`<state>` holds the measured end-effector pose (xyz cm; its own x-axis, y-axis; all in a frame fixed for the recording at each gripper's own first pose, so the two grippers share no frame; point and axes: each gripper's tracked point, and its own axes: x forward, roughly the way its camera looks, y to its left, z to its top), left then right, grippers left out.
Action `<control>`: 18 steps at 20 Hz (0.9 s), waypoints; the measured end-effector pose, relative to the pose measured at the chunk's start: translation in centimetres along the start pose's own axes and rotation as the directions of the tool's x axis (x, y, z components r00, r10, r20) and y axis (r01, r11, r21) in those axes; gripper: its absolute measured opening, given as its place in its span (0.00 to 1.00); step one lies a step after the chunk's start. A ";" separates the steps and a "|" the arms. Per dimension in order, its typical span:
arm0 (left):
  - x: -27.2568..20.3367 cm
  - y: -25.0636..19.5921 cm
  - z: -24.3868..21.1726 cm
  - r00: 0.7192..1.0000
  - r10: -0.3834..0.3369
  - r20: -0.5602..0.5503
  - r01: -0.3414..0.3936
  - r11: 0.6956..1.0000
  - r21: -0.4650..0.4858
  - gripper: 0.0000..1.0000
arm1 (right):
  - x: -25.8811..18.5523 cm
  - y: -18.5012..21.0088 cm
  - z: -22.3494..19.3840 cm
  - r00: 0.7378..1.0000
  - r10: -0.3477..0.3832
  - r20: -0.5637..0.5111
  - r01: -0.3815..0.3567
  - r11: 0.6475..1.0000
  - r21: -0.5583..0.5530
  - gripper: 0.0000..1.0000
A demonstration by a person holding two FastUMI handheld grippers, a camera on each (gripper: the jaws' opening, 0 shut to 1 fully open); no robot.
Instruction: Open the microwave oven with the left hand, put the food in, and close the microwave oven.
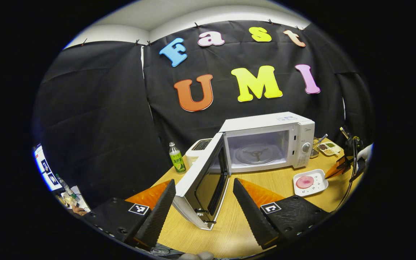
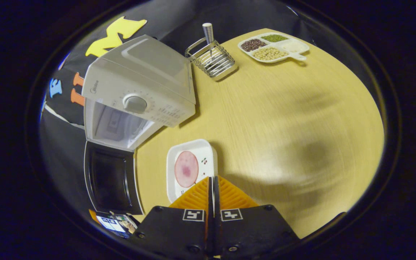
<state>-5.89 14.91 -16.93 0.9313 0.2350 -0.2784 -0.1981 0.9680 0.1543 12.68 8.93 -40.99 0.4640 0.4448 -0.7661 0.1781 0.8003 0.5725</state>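
Here, in the left gripper view, the left gripper (image 1: 204, 195) is seen with its fingers spread wide apart, holding nothing; the free edge of the open microwave door (image 1: 202, 180) lies between them. The microwave (image 1: 269, 142) stands on the wooden table (image 1: 237, 224) with its cavity exposed and the turntable visible. A green bottle (image 1: 177, 158) stands to its left. A white plate (image 1: 311, 182) with a pink slice of food (image 1: 304, 182) lies to the right, near the right gripper (image 1: 338, 169).

In the right gripper view, the right gripper (image 2: 211, 186) is seen with fingers pressed together, its tips over the plate's (image 2: 208, 155) near edge; contact cannot be judged. The food (image 2: 186, 169) rests on the plate. Farther off, a wire rack (image 2: 213, 59) and a divided tray (image 2: 274, 47) are seen.
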 end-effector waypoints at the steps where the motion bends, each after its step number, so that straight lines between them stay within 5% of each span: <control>1: 0.1 -0.2 0.1 1.000 -0.009 0.001 0.009 1.000 0.006 0.96 | 0.2 0.1 -0.1 1.000 0.000 -0.008 0.000 1.000 0.002 0.04; 10: 0.1 -0.8 1.0 0.998 -0.043 0.039 0.042 0.999 0.021 0.96 | -1.3 -0.7 0.0 0.997 -0.076 -0.024 0.073 0.991 -0.112 0.00; 11: 0.3 -0.7 0.9 0.998 -0.045 0.039 0.044 0.999 0.015 0.96 | -1.2 -0.9 0.1 0.996 -0.086 -0.024 0.082 0.991 -0.107 0.15; 18: 0.5 -0.1 0.5 0.999 -0.040 0.031 0.040 0.999 0.010 0.96 | 0.5 -0.1 -0.9 0.994 -0.086 -0.070 0.082 0.995 -0.051 0.18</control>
<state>-5.28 14.85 -16.64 0.9476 0.1931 -0.2546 -0.1578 0.9756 0.1527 12.13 9.39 -41.69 0.3851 0.4017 -0.8308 0.1708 0.8537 0.4919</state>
